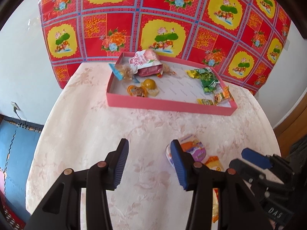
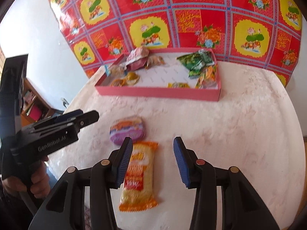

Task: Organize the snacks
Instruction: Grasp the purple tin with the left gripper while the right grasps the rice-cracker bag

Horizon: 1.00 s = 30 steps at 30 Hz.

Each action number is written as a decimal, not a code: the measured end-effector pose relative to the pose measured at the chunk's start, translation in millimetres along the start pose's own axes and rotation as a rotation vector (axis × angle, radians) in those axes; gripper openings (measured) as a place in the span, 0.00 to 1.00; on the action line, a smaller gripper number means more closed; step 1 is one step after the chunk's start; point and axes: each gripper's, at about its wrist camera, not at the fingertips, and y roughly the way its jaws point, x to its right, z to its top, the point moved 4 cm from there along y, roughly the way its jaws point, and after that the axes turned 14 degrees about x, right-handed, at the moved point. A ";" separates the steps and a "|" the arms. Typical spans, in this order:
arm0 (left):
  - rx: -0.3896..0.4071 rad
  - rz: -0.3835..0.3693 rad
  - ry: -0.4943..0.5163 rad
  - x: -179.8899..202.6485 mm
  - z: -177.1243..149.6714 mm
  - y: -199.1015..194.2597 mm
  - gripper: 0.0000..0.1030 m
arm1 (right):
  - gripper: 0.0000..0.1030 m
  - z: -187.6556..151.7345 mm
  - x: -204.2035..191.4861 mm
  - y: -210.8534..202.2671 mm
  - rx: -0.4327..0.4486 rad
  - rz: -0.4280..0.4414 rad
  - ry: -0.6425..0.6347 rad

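A pink tray (image 1: pixel 168 106) (image 2: pixel 157 93) at the far side of the table holds several snacks: pink and clear packets at its left, green and yellow packets at its right. On the tablecloth nearer me lie a purple-and-orange jelly cup (image 2: pixel 128 130) (image 1: pixel 193 148) and an orange-yellow snack packet (image 2: pixel 139 176) (image 1: pixel 214 163). My left gripper (image 1: pixel 149 163) is open and empty, just left of the cup. My right gripper (image 2: pixel 153 163) is open and empty above the packet's right side; it also shows in the left wrist view (image 1: pixel 255 158).
The round table carries a pale floral cloth (image 1: pixel 115 130). A red floral sheet (image 1: pixel 163 19) hangs behind the tray. A wooden shelf (image 2: pixel 34 103) stands at the left by the wall. The left gripper (image 2: pixel 63 126) shows at the left of the right wrist view.
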 end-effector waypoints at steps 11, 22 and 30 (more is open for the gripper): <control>-0.021 -0.005 0.005 -5.8 -12.7 -3.3 0.46 | 0.44 -21.4 -20.9 6.3 -0.074 -0.019 -0.065; -0.023 -0.007 0.001 -7.9 -15.7 -2.3 0.46 | 0.44 -36.9 -18.4 16.4 -0.124 -0.043 -0.093; -0.038 -0.026 0.003 0.5 -18.3 2.4 0.46 | 0.37 -35.4 -2.4 15.4 -0.110 -0.084 -0.075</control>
